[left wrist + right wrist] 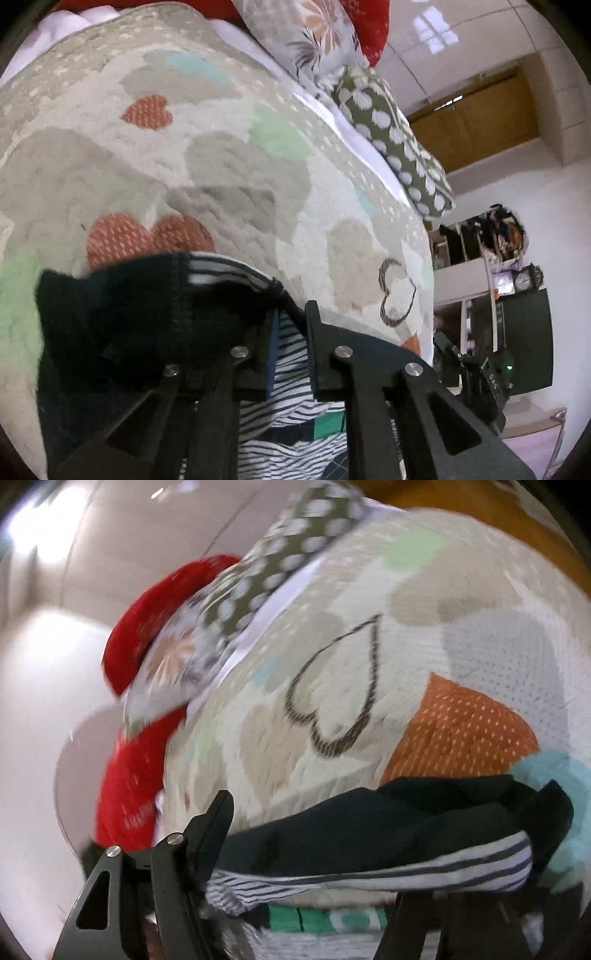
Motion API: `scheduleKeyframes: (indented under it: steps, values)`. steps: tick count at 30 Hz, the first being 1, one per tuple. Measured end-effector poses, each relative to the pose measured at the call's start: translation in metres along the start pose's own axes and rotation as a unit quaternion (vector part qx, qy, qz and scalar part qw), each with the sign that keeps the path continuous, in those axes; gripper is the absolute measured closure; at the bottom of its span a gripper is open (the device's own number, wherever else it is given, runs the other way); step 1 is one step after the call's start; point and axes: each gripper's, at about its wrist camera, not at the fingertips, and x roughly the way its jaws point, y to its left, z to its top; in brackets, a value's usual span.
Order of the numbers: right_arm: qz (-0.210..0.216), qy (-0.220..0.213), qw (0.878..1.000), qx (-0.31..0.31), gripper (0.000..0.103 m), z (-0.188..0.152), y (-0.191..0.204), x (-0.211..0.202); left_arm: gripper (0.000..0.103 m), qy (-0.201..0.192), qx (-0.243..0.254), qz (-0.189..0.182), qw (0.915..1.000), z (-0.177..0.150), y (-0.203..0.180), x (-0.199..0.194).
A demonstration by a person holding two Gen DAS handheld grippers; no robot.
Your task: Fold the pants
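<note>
Left claw (291,354): jaws narrow, a small gap showing, with dark and striped cloth of the pants (147,325) running between and over the fingers. Can't tell whether the pads actually press the cloth; the left finger is mostly buried under the dark fabric. Claw angles down toward the bed, so the cloth bunches over its front.

Right claw (314,849): jaws wide. Only the left finger is clear; the right one is a dark shape at the bottom right edge. The pants (388,834) lie across the gap as a long dark band with a striped hem, not visibly pressed by the pads. My read: it's lined up on that edge to take it, not holding it yet.

Pants sit at the near edge of the bed, on the heart-pattern quilt (221,166), crumpled into a low heap rather than laid flat. Some green-and-white fabric (325,919) shows under them in the right wrist view; can't say what it is.

Further out: spotted pillow (391,140), floral pillow (310,33) and red cushion (140,635) at the head of the bed, well apart from the pants. Cluttered shelves (495,258) by the wall.

Judgement: fold is early. Both claws at one end of the garment suggests spreading it out first; the bulk of the quilt is free for that. Right wrist view is smeared.
</note>
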Motion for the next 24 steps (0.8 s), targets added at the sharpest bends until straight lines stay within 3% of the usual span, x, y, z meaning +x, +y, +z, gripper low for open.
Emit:
scheduleKeyframes:
  steps: [2,5,8,10,12,14,16,17,18,20,24]
  values:
    - [0.010,-0.004,1.000,0.017,0.032,0.007,-0.005,0.000,0.086,-0.013,0.002,-0.009,0.9999,0.002,0.003,-0.010]
    - [0.030,-0.012,0.999,0.018,0.031,0.015,-0.002,-0.008,0.071,-0.034,-0.016,-0.001,0.9993,0.010,0.010,-0.024]
    - [0.072,-0.001,0.996,0.048,0.022,0.018,-0.005,-0.015,0.070,-0.048,-0.032,0.022,0.9981,0.018,0.015,-0.028]
    - [0.098,0.008,0.993,0.063,0.020,0.021,-0.004,-0.019,0.070,-0.050,-0.041,0.025,0.9976,0.024,0.019,-0.027]
    - [0.096,-0.001,0.994,0.049,0.020,0.026,0.003,-0.027,0.070,-0.059,-0.047,0.035,0.9965,0.029,0.020,-0.026]
    - [0.065,-0.021,0.997,0.027,0.017,0.036,0.013,-0.027,0.070,-0.062,-0.043,0.053,0.9958,0.030,0.020,-0.023]
    - [-0.060,-0.040,0.997,-0.038,0.016,0.043,0.032,-0.023,0.070,-0.058,-0.039,0.057,0.9959,0.025,0.020,-0.022]
    - [-0.140,-0.058,0.983,-0.099,0.016,0.043,0.047,-0.023,0.070,-0.054,-0.030,0.055,0.9966,0.019,0.018,-0.024]
    - [-0.172,-0.079,0.969,-0.160,0.016,0.040,0.062,-0.027,0.070,-0.053,-0.016,0.058,0.9968,0.013,0.016,-0.027]
    - [-0.153,-0.087,0.964,-0.201,0.016,0.036,0.072,-0.038,0.069,-0.058,0.010,0.062,0.9964,0.000,0.013,-0.038]
    - [-0.175,-0.088,0.963,-0.186,0.016,0.021,0.042,-0.058,0.064,-0.058,0.026,0.052,0.9966,-0.029,0.020,-0.065]
